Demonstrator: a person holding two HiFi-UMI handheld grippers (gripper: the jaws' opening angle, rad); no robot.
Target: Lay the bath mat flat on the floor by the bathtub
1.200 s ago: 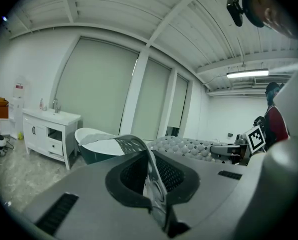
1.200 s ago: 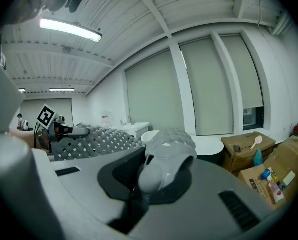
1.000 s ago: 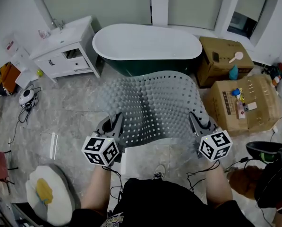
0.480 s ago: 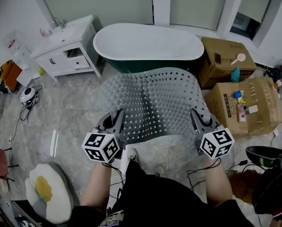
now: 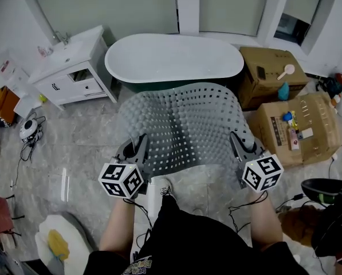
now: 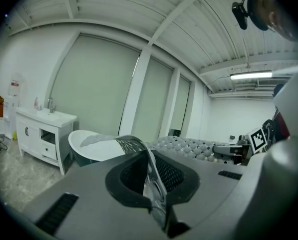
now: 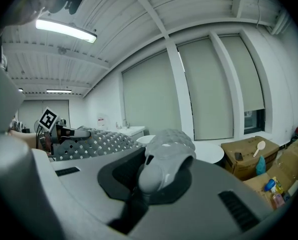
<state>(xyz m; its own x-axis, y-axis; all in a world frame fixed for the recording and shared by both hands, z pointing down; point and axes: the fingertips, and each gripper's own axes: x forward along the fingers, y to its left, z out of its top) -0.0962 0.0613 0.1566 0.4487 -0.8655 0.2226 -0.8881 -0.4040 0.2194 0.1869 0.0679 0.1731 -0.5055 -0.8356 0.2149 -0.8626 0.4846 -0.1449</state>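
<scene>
A grey bath mat (image 5: 185, 125) with rows of bumps and holes hangs stretched in the air between my two grippers, its far edge drooping toward the white bathtub (image 5: 173, 59). In the head view my left gripper (image 5: 137, 152) is shut on the mat's near left corner and my right gripper (image 5: 239, 148) is shut on the near right corner. The left gripper view shows the mat's edge (image 6: 151, 171) pinched between the jaws. A bunched mat corner (image 7: 163, 161) is clamped in the right gripper view.
A white vanity cabinet (image 5: 70, 67) stands left of the tub. Two cardboard boxes (image 5: 291, 122) with small items on top sit at the right. A round white device (image 5: 28, 128) and cables lie on the marble floor at left. My shoe (image 5: 166, 187) shows below the mat.
Both grippers and the mat have moved nearer to the bathtub; the mat's far edge now reaches the tub's near side. The grips have not changed.
</scene>
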